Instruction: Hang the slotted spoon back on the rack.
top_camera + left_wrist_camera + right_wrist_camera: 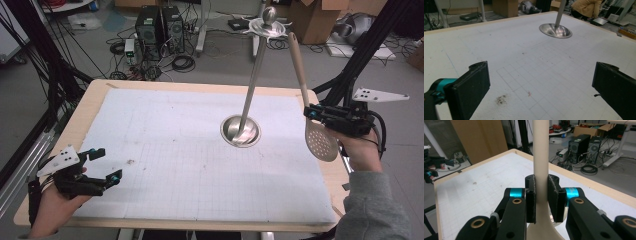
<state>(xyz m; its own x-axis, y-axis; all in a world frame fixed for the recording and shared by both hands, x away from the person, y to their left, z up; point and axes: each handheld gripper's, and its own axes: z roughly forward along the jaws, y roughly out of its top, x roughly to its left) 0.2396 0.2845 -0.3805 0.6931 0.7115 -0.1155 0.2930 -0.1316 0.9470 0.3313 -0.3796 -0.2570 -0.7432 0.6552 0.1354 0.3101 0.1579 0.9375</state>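
Observation:
My right gripper (309, 112) is shut on the beige handle of a slotted spoon (320, 141), held upright at the table's right edge with its round perforated head hanging down. In the right gripper view both pads clamp the handle of the spoon (540, 157) just above where it widens, between the jaws of the right gripper (541, 195). A steel rack (241, 131) with a round dish base, a tall pole and a hooked crown stands right of the table's centre; its base (555, 30) also appears in the left gripper view. My left gripper (107, 164) rests open at the front left, nothing between its jaws (541, 87).
A white gridded mat (200, 155) covers the wooden table (95, 90). A small dark smudge (501, 99) marks the mat near the left gripper. Computer towers (160, 25), cables and cardboard boxes lie on the floor beyond the far edge. Black frame struts rise at both sides.

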